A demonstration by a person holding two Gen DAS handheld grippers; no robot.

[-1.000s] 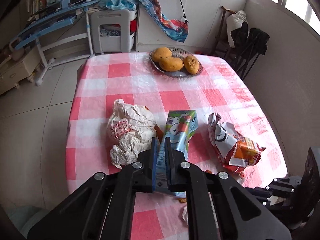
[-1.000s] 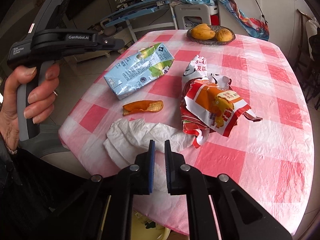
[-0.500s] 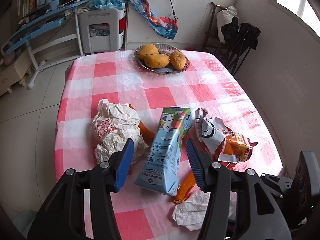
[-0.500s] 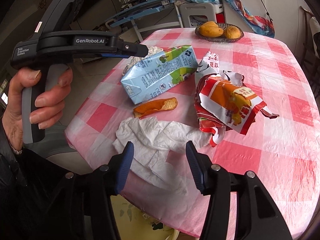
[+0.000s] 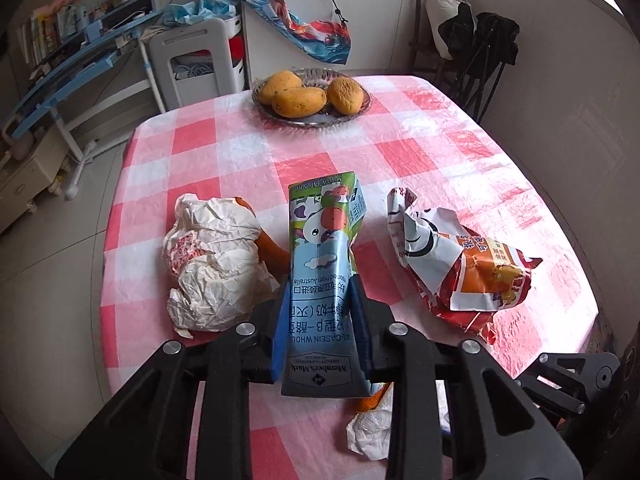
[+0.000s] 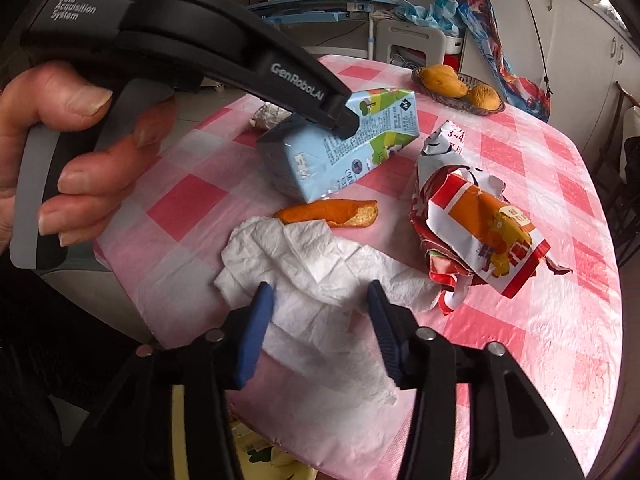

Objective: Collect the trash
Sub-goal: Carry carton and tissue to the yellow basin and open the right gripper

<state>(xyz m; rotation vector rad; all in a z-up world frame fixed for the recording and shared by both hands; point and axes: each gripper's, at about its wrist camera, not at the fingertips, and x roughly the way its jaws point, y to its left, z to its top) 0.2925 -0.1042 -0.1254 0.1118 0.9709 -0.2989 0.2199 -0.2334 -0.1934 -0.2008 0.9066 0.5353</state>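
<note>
**Milk carton gripped, tissue waits**

Your left gripper [image 5: 320, 320] is clamped on the blue-and-green paper milk carton [image 5: 324, 256], near its base, so its far end tips toward the pink checked tablecloth [image 5: 248, 156]. Your right gripper [image 6: 320, 328] hovers with fingers apart over the crumpled white tissue [image 6: 316, 276], probably to take it next. The orange peel strip [image 6: 332, 213] and the torn red-orange snack wrapper [image 6: 480, 224] lie beside.

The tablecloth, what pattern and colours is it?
The tablecloth is a red, pink and white check; the left wrist view shows it best.
</note>
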